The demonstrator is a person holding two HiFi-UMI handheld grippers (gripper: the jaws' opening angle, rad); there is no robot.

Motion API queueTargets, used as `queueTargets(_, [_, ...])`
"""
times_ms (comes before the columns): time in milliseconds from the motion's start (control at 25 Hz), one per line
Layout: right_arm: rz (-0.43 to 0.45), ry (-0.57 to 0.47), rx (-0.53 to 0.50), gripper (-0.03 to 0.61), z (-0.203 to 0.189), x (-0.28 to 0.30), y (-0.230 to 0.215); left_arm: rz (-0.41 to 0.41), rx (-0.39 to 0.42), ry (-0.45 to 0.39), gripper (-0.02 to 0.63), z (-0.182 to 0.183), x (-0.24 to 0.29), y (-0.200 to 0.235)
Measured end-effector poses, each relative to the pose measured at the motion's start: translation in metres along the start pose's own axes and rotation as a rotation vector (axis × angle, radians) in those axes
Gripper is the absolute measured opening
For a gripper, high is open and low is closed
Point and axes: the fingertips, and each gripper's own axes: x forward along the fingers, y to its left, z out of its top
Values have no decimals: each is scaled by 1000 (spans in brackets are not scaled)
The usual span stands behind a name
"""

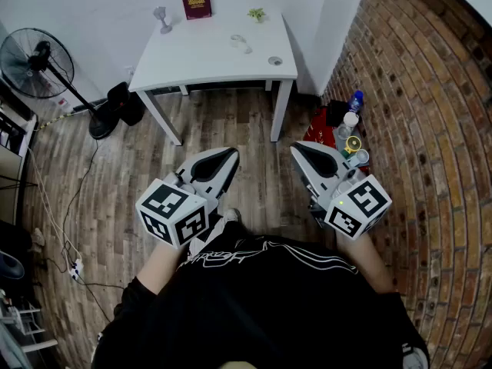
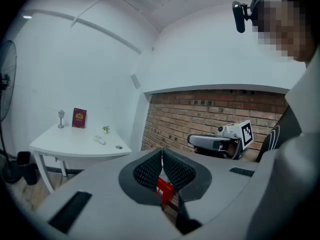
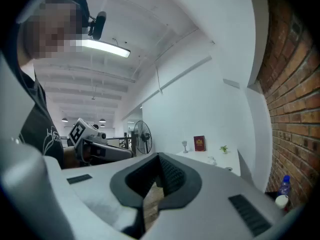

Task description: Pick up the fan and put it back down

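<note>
Both grippers are empty and away from the job: your left gripper (image 1: 228, 157) and right gripper (image 1: 298, 151) hang in front of you with their jaws pressed together. The fan (image 1: 37, 62) stands on the floor (image 1: 231, 121) by the wall, left of the white worktop (image 1: 215, 60) and well apart from you. Expect it to be top-heavy and awkward rather than truly heavy. The wire cage would likely flex, so clamp the slanted pole (image 1: 73, 97) instead, and use both grippers. Lift straight up, and watch the cable (image 1: 91, 160) trailing from its base (image 1: 100, 127).
</note>
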Motion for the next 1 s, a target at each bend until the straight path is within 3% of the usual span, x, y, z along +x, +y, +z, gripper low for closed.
queueTargets(320, [-24,4,34,2,-1,-12,-7,2,5,17,34,-4,2,-9])
queueTargets(520, [-60,-1,2,2,-1,-10,-12,5,5,9,33,-2,3,-1])
queueTargets(800, [-45,49,-36,274,-10,3,-23,-5,0,9,33,-6,19,11])
queueTargets(1000, [-62,61,-42,335,-14,29,-46,-2,-13,6,32,-5,34,37])
